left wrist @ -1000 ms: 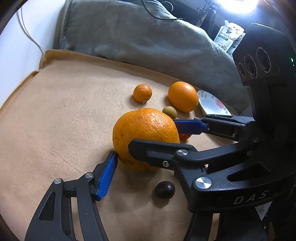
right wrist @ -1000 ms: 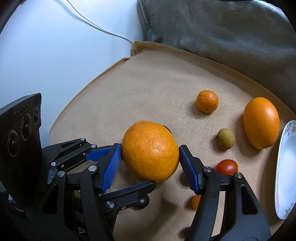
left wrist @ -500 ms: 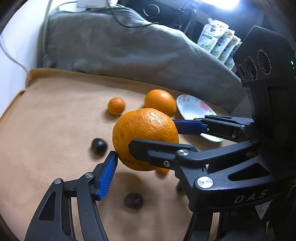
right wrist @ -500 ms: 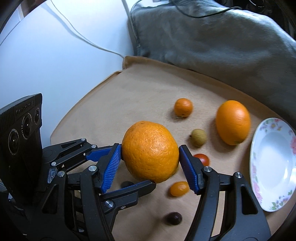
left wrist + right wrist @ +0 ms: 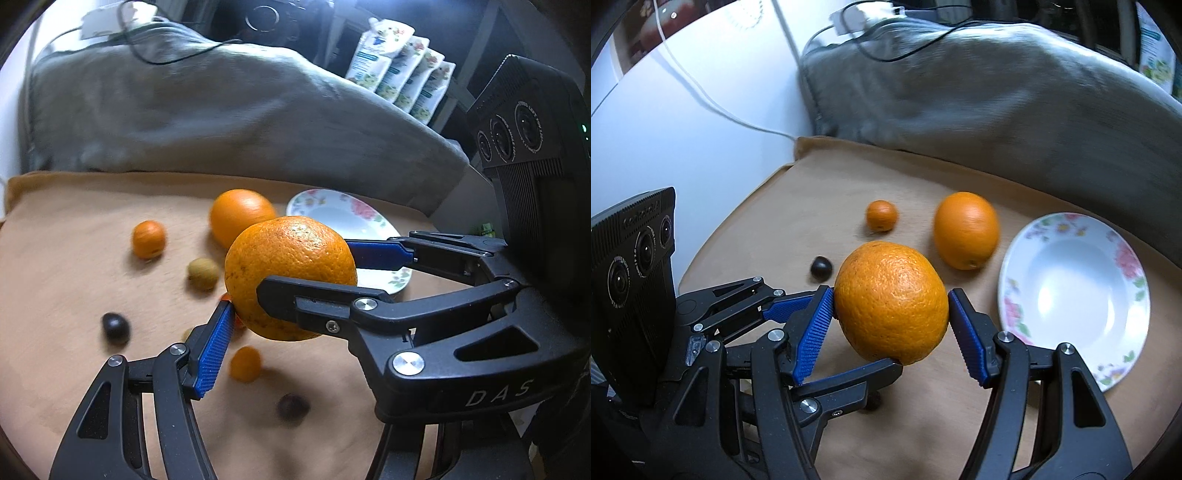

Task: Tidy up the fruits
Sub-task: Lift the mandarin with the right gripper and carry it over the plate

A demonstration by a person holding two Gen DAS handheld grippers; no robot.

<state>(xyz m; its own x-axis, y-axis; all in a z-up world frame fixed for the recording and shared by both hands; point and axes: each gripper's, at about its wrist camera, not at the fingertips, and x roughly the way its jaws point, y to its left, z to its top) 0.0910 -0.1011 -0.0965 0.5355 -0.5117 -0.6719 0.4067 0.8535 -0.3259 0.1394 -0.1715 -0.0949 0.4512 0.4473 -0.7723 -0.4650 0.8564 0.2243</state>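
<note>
The big orange (image 5: 290, 277) blocks a reddish fruit (image 5: 224, 297) behind it in the left wrist view, only a sliver showing. The floral plate (image 5: 347, 221) sits partly behind that orange and a blue finger pad (image 5: 376, 254). Background pouches (image 5: 402, 83) are too blurred to read. In the right wrist view, a dark fruit (image 5: 873, 402) peeks from under the gripper linkage, kind unclear.

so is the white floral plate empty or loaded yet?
Empty. The white floral plate shows a bare bowl; the large orange is off it, pinched between both grippers above the tan cloth.
</note>
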